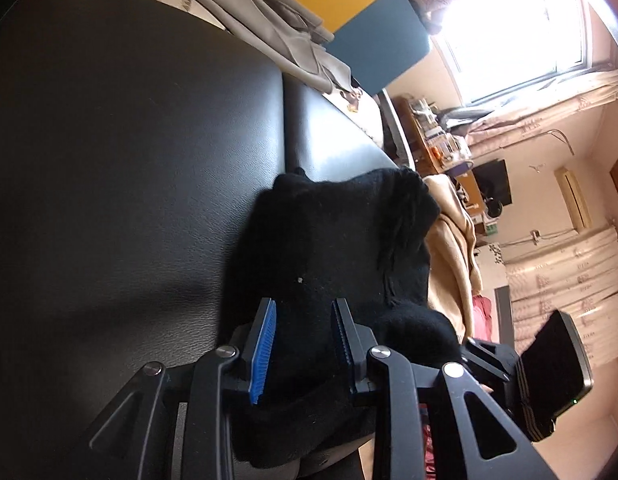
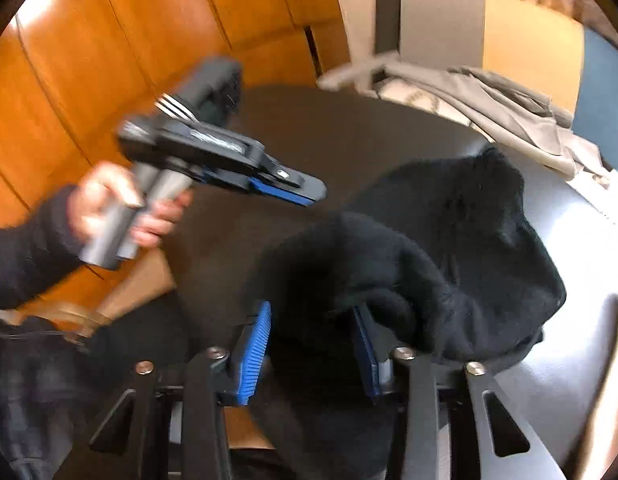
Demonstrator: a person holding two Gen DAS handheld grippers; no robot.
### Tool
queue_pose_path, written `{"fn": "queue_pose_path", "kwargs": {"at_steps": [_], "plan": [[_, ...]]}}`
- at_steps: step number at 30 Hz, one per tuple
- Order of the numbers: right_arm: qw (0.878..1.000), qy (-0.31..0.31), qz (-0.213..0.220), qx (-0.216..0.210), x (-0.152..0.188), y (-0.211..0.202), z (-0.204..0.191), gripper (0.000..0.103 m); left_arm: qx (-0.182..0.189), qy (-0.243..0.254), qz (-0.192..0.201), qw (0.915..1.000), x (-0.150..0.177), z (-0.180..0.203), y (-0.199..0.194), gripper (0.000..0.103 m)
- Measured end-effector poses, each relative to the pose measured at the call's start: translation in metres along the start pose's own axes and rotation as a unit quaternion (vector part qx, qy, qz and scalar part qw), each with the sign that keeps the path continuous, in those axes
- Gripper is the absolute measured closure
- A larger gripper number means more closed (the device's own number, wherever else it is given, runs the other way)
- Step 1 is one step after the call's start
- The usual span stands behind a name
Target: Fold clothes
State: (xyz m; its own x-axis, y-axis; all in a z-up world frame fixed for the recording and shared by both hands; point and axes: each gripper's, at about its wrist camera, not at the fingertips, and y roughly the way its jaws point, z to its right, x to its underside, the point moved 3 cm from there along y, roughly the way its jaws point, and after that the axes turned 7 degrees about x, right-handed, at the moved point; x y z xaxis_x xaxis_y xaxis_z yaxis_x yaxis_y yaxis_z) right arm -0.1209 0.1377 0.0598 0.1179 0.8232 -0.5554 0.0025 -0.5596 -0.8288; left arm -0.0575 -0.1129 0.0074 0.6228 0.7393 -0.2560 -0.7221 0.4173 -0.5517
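Observation:
A black fleece garment (image 1: pixel 341 232) lies bunched on the black leather-like table (image 1: pixel 129 160). In the left wrist view my left gripper (image 1: pixel 303 340) hovers over its near part, jaws apart with nothing pinched. The right wrist view shows that same left gripper (image 2: pixel 309 196) in the air, held by a hand (image 2: pixel 105 200), just left of the garment (image 2: pixel 469 240). My right gripper (image 2: pixel 309 356) is shut on a thick fold of the garment. The cloth fills the gap between the blue pads (image 2: pixel 253 356) and drapes over the right finger, which is partly hidden.
A pile of grey clothes (image 2: pixel 501 108) lies at the table's (image 2: pixel 329 128) far edge. Wooden wall panels (image 2: pixel 129 40) stand to the left. A beige cloth (image 1: pixel 449 248) hangs past the table edge beside the garment. Yellow and blue boards (image 1: pixel 373 32) sit behind the grey pile.

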Motion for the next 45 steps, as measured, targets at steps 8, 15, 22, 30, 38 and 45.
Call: {"fn": "queue_pose_path", "kwargs": {"at_steps": [8,15,22,30,38,45], "plan": [[0.999,0.006,-0.022,0.048,-0.012,-0.008,-0.002,0.046,0.024,0.011,-0.007,0.9996,-0.004,-0.002,0.004,0.076],[0.997,0.04,-0.059,0.02,-0.024,0.023,0.008,0.053,0.025,0.007,-0.014,0.9996,0.005,-0.009,0.006,0.076],[0.988,0.078,-0.062,-0.119,-0.005,-0.009,-0.012,0.083,0.037,0.065,-0.035,0.9965,0.015,-0.001,0.001,0.075],[0.971,0.188,-0.11,-0.102,0.1,0.006,0.011,0.088,0.007,0.168,-0.089,0.9817,0.038,0.024,0.026,0.075],[0.962,0.257,-0.039,-0.089,0.127,-0.025,0.034,0.053,-0.007,0.247,-0.072,0.9662,0.061,0.048,0.017,0.075],[0.944,0.311,0.097,-0.049,0.096,-0.069,0.074,0.035,0.016,0.272,-0.031,0.9616,0.084,0.067,0.019,0.075]]}}
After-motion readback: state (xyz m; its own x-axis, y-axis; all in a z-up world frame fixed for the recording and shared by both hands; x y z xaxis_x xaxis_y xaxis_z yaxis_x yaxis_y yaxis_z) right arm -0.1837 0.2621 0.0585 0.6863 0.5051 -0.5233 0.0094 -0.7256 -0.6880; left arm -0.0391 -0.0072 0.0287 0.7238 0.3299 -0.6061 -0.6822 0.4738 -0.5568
